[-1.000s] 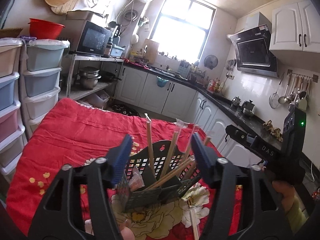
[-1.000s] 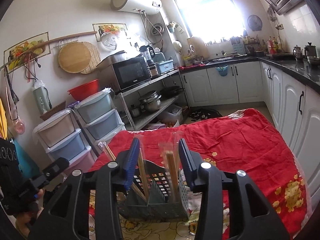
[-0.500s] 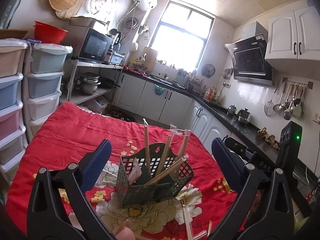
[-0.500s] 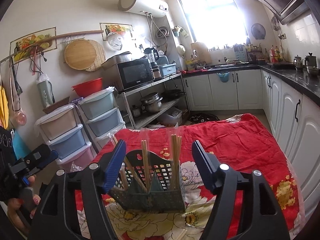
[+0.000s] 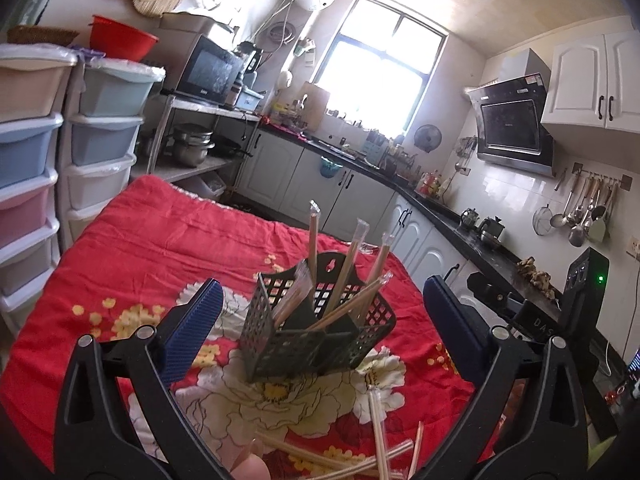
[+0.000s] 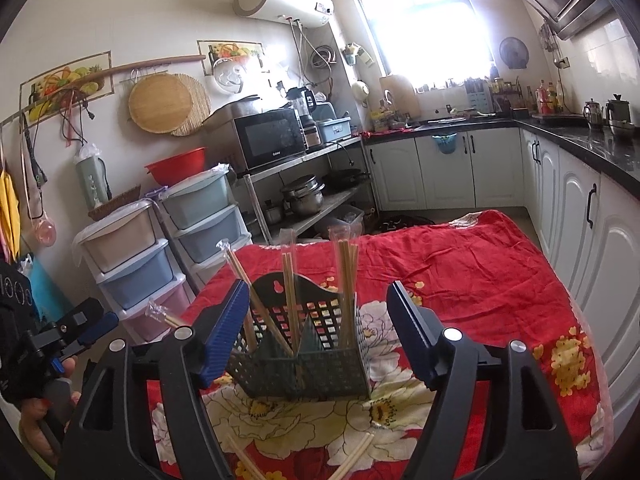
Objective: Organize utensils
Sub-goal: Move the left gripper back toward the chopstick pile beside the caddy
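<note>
Left wrist view: left gripper spread wide, jaws just opened, clamping nothing; dark utensil basket upright on red floral cloth, clear of both pads. Right gripper likewise just opened, empty, basket in front between its jaws. Wrapped chopsticks upright inside now; loose wrapped pairs at 5 o'clock of basket, probably next to collect.

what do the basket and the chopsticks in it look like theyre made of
Basket: dark matte moulded plastic, judging by its even grid of holes and thin stiff walls. Chopsticks: pale tan, likely bamboo or wood, each pair in a clear glossy plastic sleeve that catches the light at the crimped top.
</note>
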`<state>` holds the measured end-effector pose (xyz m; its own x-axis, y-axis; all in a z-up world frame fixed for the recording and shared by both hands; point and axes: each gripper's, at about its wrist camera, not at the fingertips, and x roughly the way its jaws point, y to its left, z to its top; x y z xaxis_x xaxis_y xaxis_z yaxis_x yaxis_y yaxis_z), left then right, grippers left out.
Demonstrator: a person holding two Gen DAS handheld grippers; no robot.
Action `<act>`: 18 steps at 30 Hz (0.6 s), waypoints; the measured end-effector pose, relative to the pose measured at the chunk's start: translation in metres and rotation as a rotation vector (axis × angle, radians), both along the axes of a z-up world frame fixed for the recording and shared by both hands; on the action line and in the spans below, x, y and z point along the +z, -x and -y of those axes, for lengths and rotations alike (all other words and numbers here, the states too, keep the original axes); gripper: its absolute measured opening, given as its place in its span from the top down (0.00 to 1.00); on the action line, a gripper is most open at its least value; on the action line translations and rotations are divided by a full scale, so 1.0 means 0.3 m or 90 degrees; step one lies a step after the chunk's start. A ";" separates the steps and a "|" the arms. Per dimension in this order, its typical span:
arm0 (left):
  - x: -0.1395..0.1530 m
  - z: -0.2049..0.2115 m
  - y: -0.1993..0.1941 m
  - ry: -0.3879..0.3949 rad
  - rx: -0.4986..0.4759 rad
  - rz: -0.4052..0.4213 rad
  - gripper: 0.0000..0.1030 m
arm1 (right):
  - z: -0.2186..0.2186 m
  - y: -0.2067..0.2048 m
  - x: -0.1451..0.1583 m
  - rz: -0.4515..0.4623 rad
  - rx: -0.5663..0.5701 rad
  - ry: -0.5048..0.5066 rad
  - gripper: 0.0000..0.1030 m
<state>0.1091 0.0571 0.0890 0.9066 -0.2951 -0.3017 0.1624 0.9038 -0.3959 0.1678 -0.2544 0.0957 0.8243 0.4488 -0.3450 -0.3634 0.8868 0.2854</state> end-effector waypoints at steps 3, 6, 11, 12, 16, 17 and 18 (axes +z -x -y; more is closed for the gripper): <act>-0.018 -0.004 0.008 0.002 0.002 -0.010 0.10 | -0.004 0.010 -0.011 -0.004 0.003 0.003 0.33; -0.037 -0.012 0.015 0.008 0.001 -0.020 0.10 | -0.009 0.020 -0.024 -0.010 0.006 0.006 0.33; -0.069 -0.022 0.022 0.013 0.000 -0.037 0.10 | -0.022 0.032 -0.051 -0.021 0.012 0.015 0.33; -0.074 -0.023 0.023 0.014 -0.001 -0.039 0.10 | -0.023 0.034 -0.056 -0.023 0.013 0.016 0.33; -0.100 -0.023 0.024 0.022 -0.006 -0.055 0.10 | -0.027 0.042 -0.083 -0.037 0.019 0.019 0.33; -0.106 -0.021 0.025 0.022 -0.006 -0.058 0.10 | -0.029 0.043 -0.087 -0.039 0.020 0.020 0.33; -0.115 -0.020 0.026 0.022 -0.007 -0.062 0.10 | -0.031 0.044 -0.093 -0.043 0.023 0.021 0.33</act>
